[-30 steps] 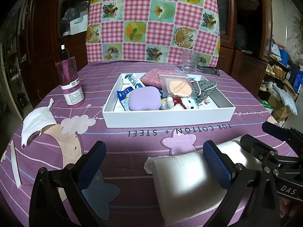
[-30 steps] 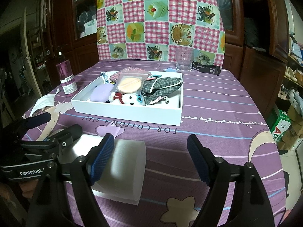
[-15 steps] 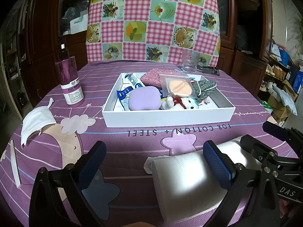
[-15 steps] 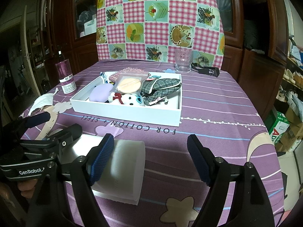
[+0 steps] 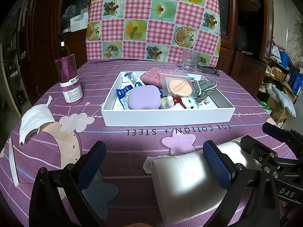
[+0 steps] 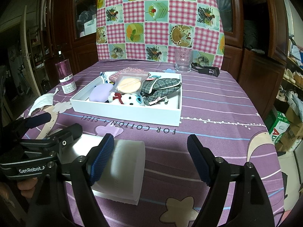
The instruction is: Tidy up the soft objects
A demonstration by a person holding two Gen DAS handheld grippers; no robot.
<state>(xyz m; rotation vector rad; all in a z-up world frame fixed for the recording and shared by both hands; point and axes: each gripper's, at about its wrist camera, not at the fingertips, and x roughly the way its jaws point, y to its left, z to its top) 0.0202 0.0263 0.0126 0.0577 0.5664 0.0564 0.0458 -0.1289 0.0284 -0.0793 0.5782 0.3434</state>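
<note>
I keep both hand-held grippers, left (image 5: pixel 154 165) and right (image 6: pixel 150 156), wide and empty beside the folded cloth (image 5: pixel 186 181) on the bench (image 6: pixel 217 104), because it goes into the box (image 5: pixel 166 116).

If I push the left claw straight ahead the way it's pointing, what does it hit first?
Probably the near wall of the white box. The purple tablecloth between looks free; the folded white mask lies right of the line. Height is hard to judge.
</note>
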